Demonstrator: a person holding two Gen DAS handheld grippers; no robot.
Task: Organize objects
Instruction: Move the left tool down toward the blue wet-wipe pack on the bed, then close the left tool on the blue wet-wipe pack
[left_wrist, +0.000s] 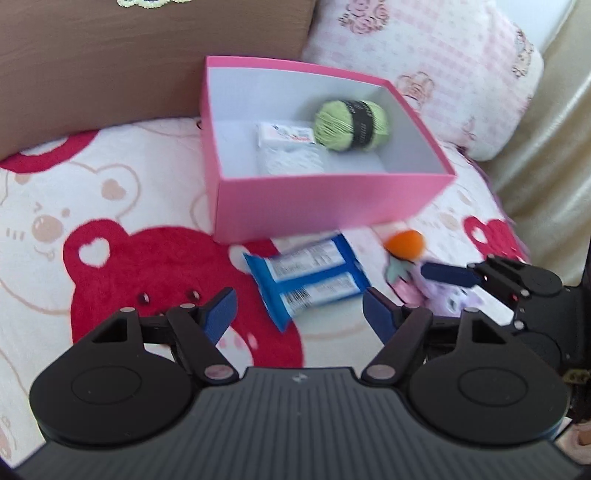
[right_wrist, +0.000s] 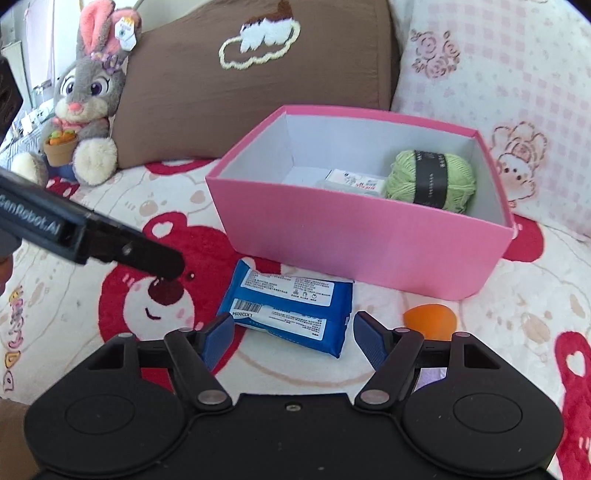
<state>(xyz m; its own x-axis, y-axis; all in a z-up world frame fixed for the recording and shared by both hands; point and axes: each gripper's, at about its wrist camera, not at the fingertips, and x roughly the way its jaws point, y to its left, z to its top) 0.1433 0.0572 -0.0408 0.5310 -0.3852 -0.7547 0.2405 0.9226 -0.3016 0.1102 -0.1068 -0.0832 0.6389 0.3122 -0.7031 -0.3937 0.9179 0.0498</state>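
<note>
Blue packet (right_wrist: 286, 308) and orange egg-shaped sponge (right_wrist: 430, 319) lie before pink box (right_wrist: 354, 236).

Daylit bed with bear-print blanket (right_wrist: 110, 206), brown pillow (right_wrist: 207, 99) and pink pillow (right_wrist: 517, 74).

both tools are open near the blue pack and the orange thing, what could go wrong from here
Both tools converge on the blue wipes pack; the left tool and right tool might collide. The pack lies flat on the soft blanket, so a finger could snag fabric. The rounded orange sponge beside the pink box may roll if nudged.
</note>
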